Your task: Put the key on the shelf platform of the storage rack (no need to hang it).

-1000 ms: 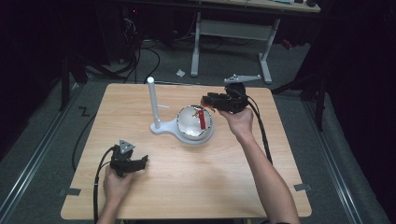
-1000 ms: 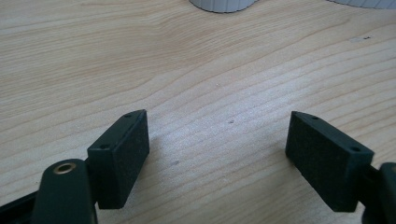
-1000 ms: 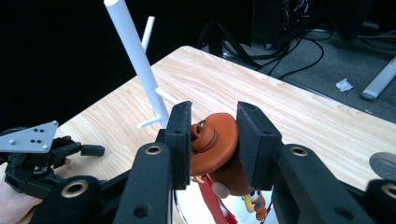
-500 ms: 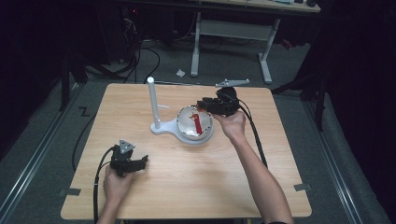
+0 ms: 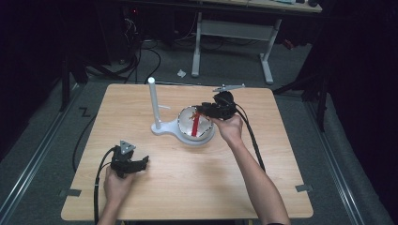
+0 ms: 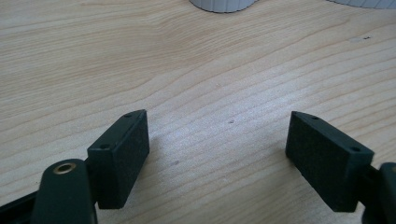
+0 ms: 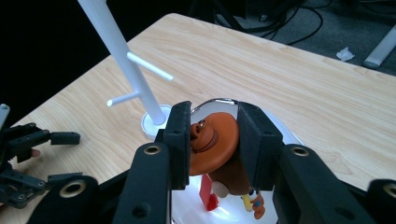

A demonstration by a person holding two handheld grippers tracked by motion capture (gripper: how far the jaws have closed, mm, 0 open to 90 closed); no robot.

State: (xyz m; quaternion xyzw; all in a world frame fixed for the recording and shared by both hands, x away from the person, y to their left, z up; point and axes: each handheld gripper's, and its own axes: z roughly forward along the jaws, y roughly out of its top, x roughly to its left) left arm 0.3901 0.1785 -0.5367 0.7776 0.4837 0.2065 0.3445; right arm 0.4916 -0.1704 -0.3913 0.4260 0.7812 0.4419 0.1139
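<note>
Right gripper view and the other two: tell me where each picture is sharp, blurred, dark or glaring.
Right gripper view: the orange toy between the jaws is fairly sharp, the bowl under it glares white, and the upper left is black. Left gripper view: evenly lit, wood grain crisp, the near jaws softer. High view: the table is lit, the surroundings dark and soft.

The bowl [image 5: 197, 127] is placed near the middle of the table [image 5: 281, 154], just right of the stand [image 5: 153, 105]. The toy [image 7: 212, 140] is held above the bowl. The left gripper [image 5: 133, 164] is found near the front left edge.
</note>
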